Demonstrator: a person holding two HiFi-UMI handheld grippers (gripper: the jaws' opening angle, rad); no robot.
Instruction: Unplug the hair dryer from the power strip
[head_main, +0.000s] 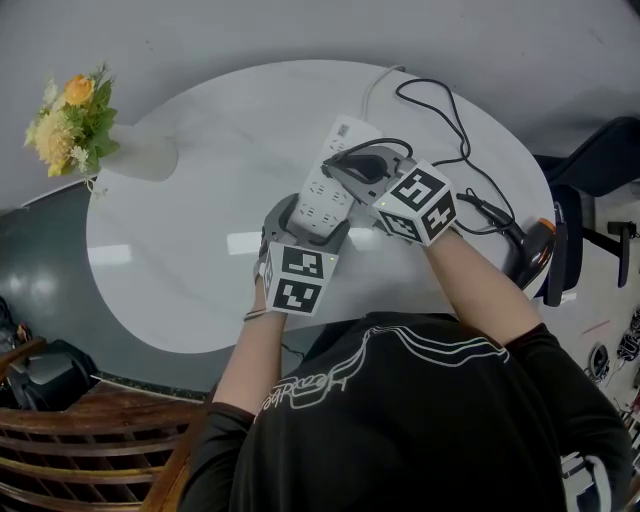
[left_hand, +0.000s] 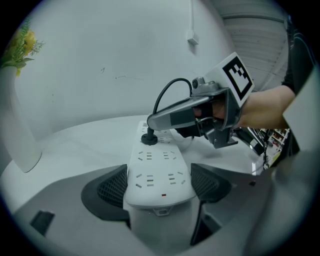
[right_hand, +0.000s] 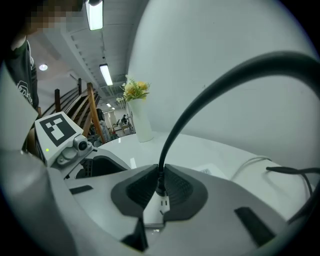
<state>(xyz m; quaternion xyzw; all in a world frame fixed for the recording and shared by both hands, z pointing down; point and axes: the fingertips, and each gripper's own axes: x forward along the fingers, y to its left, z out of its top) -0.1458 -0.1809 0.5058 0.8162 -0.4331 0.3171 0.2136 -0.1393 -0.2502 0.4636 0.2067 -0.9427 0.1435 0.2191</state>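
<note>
In the head view the left claw (head_main: 310, 222) covers the near end of the power strip (head_main: 322, 188), and the right claw (head_main: 345, 166) hides the plug (right_hand: 160, 189) altogether. The hair dryer (head_main: 540, 245) shows only as an orange-and-black part past the right forearm (head_main: 480, 280), at the edge of the bench (head_main: 180, 250). In the right gripper view the plug is sunk between the pads, its shape unclear, and the cord (right_hand: 200, 95) runs out of view at the right. The left gripper view crops the flowers (left_hand: 17, 45) at its left edge. The strip's label print is too small to read.

Bare table (head_main: 180, 250) lies left of the power strip (head_main: 322, 195); cord (head_main: 460, 130) loops crowd its right.
</note>
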